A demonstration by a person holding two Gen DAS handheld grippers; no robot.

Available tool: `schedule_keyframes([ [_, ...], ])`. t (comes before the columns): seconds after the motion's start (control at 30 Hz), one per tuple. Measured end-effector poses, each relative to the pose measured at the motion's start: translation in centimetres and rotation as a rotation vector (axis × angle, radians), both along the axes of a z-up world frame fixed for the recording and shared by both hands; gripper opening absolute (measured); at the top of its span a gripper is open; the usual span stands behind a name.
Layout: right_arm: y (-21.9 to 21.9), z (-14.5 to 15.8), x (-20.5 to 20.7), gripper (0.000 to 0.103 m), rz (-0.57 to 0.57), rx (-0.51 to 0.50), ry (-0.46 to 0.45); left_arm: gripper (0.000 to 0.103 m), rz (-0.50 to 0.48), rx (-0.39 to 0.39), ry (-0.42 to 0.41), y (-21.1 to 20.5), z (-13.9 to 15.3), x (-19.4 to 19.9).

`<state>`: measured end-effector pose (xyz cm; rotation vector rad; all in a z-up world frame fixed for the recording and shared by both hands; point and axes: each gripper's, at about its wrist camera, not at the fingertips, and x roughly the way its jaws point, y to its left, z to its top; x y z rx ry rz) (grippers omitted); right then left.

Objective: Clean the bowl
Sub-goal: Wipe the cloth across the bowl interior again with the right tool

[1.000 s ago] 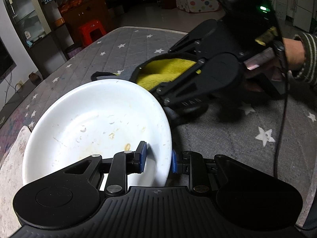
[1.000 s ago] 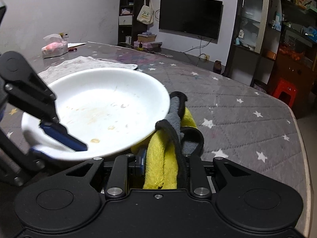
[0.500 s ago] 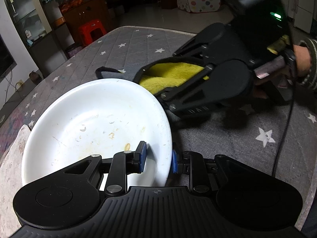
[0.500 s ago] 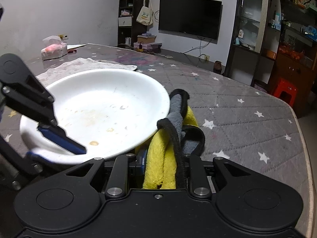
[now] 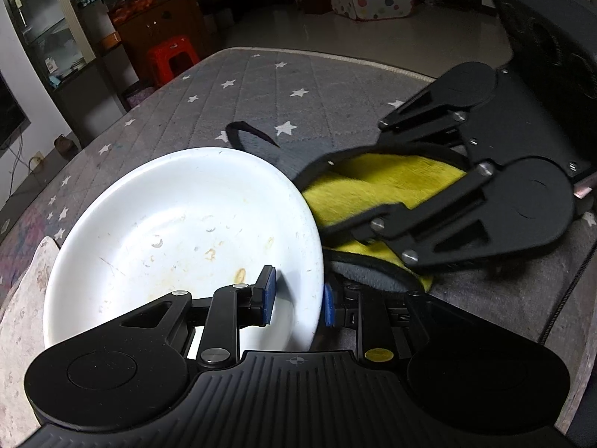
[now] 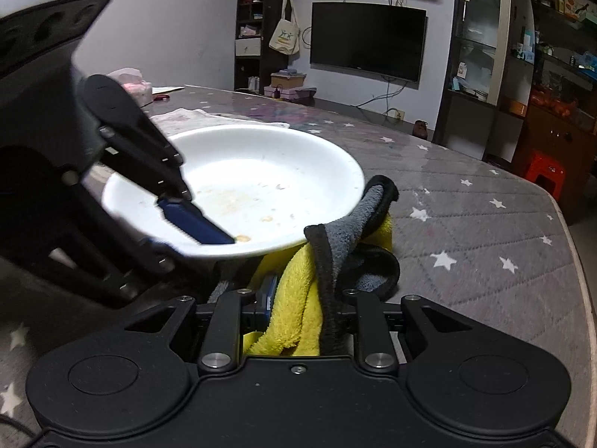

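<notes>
Nearest to me, my left gripper (image 5: 296,295) has its jaws pinched on the near rim of the white bowl (image 5: 179,231), one blue pad inside the wall and one outside, so the bowl is held tipped with its hollow open toward the other hand; I judge this grip is there to steady the dish and present its soiled face for wiping. The bowl's floor shows tan smears and small crumbs (image 5: 240,273), so it does not look clean. Just beyond the far right edge of the bowl, my right gripper (image 6: 304,310) has its jaws closed on a folded yellow-and-grey cloth (image 6: 298,298), the cloth bunched forward between the fingers so its plush side leads. That gripper comes in low from the right, level with the rim, the cloth's grey edge touching or nearly touching the bowl's outer wall. Under both lies the grey star-patterned desk (image 6: 466,231), with a pale mat (image 5: 22,313) at the left. Farther back stand a red stool (image 5: 169,54) and a dark television (image 6: 367,39).
</notes>
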<state>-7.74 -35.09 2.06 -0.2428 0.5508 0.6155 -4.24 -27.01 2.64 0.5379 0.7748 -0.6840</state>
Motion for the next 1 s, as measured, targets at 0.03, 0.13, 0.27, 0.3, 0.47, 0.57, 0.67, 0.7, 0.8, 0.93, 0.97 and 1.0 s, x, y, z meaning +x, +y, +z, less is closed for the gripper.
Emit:
schedule_keyframes([
  [0.03,0.1,0.0,-0.2,0.024,0.004,-0.001,-0.001,0.026,-0.003,0.000,0.003,0.1,0.0,-0.1],
  [0.13,0.4,0.0,-1.0,0.024,0.017,-0.007,0.000,0.026,-0.013,-0.003,0.006,0.3,0.0,-0.3],
  [0.27,0.6,0.0,-1.6,0.024,0.036,-0.021,-0.011,0.026,-0.017,0.002,0.002,0.2,-0.1,-0.3],
  [0.3,0.6,0.0,-1.5,0.024,0.038,-0.022,-0.010,0.026,-0.019,0.003,0.001,0.3,-0.2,-0.3],
  [0.47,0.7,0.0,-0.5,0.024,0.030,-0.026,-0.014,0.026,-0.022,0.001,-0.002,0.4,-0.3,-0.3],
  [0.57,0.8,0.0,0.2,0.024,0.020,-0.028,-0.017,0.026,-0.022,0.002,-0.005,0.4,-0.4,-0.2],
  [0.67,0.8,0.0,1.0,0.024,0.010,-0.031,-0.019,0.026,-0.020,-0.002,-0.004,0.5,-0.4,-0.1],
  [0.7,0.8,-0.1,1.2,0.024,0.006,-0.032,-0.019,0.026,-0.022,-0.003,-0.004,0.5,-0.5,-0.1],
  [0.8,0.8,-0.2,2.0,0.024,-0.005,-0.035,-0.021,0.026,-0.024,-0.002,-0.005,0.4,-0.4,-0.1],
  [0.93,0.9,-0.3,3.1,0.024,-0.020,-0.040,-0.023,0.026,-0.025,-0.003,-0.006,0.4,-0.5,-0.1],
  [0.97,0.9,-0.3,3.3,0.024,-0.023,-0.041,-0.024,0.026,-0.026,-0.003,-0.006,0.4,-0.5,-0.1],
  [1.0,0.9,-0.3,3.6,0.024,-0.027,-0.042,-0.024,0.026,-0.026,-0.003,-0.007,0.5,-0.5,-0.1],
])
